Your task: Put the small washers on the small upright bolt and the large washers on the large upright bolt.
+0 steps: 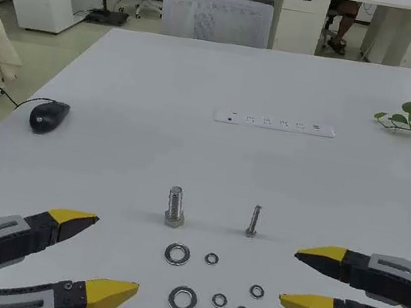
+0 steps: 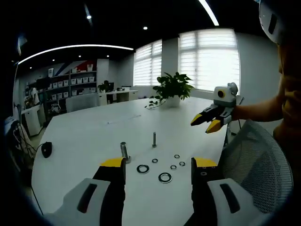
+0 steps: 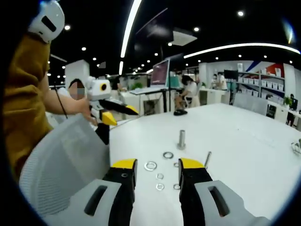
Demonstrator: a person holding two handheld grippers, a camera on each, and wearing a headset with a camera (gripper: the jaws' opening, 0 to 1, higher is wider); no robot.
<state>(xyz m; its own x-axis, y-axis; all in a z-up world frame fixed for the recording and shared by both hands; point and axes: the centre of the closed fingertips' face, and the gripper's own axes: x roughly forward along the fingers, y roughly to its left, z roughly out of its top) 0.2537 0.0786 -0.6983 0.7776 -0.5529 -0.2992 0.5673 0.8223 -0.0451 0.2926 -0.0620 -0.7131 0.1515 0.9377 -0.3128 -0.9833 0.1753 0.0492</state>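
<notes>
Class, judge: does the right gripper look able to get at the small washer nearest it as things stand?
Probably yes: the right gripper is open beside that small washer, with only table between them and nothing blocking.

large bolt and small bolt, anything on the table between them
No, in the head view the stretch between the large bolt and small bolt is bare table.

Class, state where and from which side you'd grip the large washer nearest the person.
Probably across its outer rim, from straight above: the large washer lies flat on the table, leaving no side to pinch. The open left claw is nearest.
</notes>
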